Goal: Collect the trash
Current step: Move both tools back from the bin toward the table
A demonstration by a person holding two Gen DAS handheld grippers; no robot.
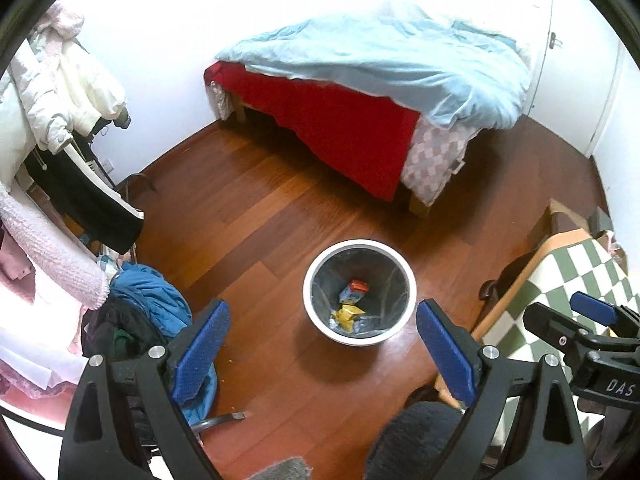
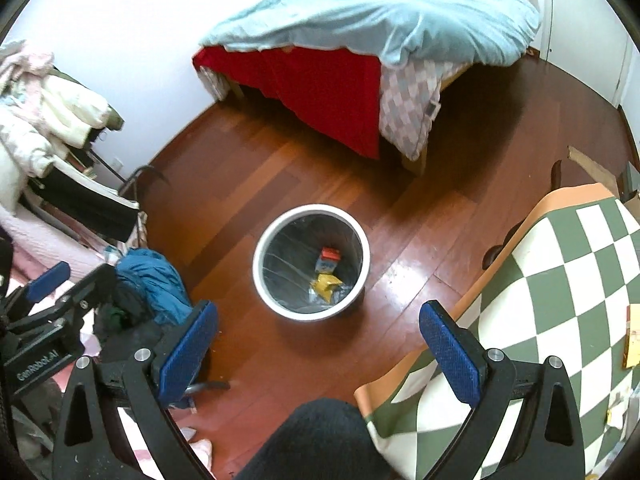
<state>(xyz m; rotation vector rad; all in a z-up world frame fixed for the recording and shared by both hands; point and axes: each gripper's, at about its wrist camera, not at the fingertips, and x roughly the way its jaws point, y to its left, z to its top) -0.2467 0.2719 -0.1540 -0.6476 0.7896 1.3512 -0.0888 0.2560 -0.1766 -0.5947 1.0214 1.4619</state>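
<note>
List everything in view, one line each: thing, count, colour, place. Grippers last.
bin: one, white with a dark liner, on the floor mid-room
carton: one, blue with a red top, inside the bin
wrapper: one, yellow, inside the bin beside the carton
bed: one, red sheet under a light blue duvet, against the far wall
clothes rack: one, hung with white, pink and black garments, far left
blue jacket: one, on a heap left of the bin
table: one, green and white checked cloth, right
floor: reddish brown wood
left gripper: one, black with blue pads, open, empty
right gripper: one, black with blue pads, open, empty
</note>
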